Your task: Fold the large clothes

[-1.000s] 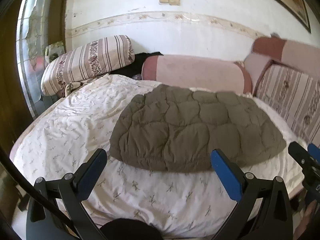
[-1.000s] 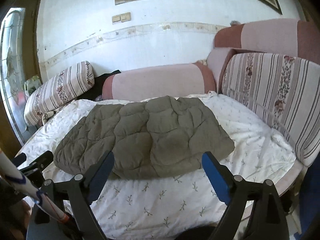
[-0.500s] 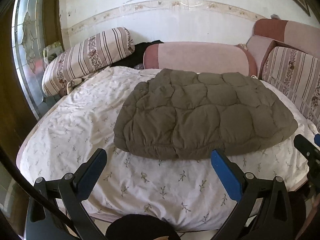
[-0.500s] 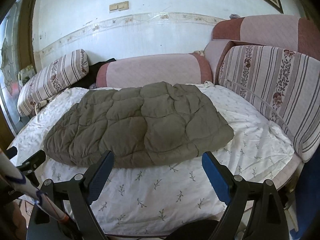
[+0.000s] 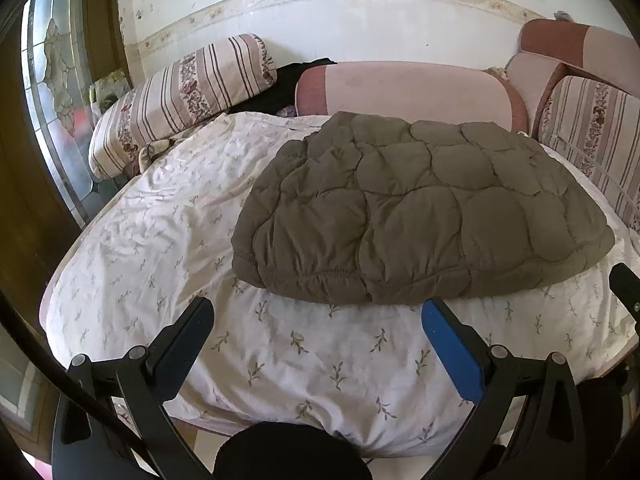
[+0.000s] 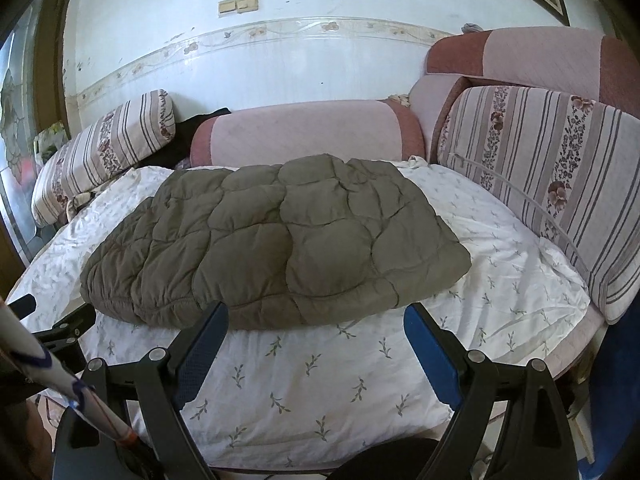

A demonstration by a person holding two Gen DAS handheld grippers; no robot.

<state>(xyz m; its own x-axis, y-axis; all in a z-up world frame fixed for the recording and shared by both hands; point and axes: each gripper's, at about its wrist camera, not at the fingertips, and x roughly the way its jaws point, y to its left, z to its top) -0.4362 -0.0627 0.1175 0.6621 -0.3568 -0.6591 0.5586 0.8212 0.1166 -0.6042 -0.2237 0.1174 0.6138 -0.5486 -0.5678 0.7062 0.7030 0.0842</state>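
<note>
Both grippers, left (image 5: pixel 316 332) and right (image 6: pixel 316 330), are held with jaws wide, empty, short of the jacket (image 5: pixel 420 216) lying flat on the bed (image 5: pixel 160 248). Puffy, soft, light, likely slippery; best pinched at the elastic hem (image 5: pixel 312 272).

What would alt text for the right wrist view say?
A puffy olive-brown quilted jacket lies flat on a white leaf-print bedsheet, untouched. The right gripper hovers before its near edge, jaws open and empty. Pink bolster and striped cushions behind.

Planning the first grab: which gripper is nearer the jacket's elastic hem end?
Left. The left gripper hangs open just short of the elastic hem; the right gripper faces the quilted jacket's other end.
</note>
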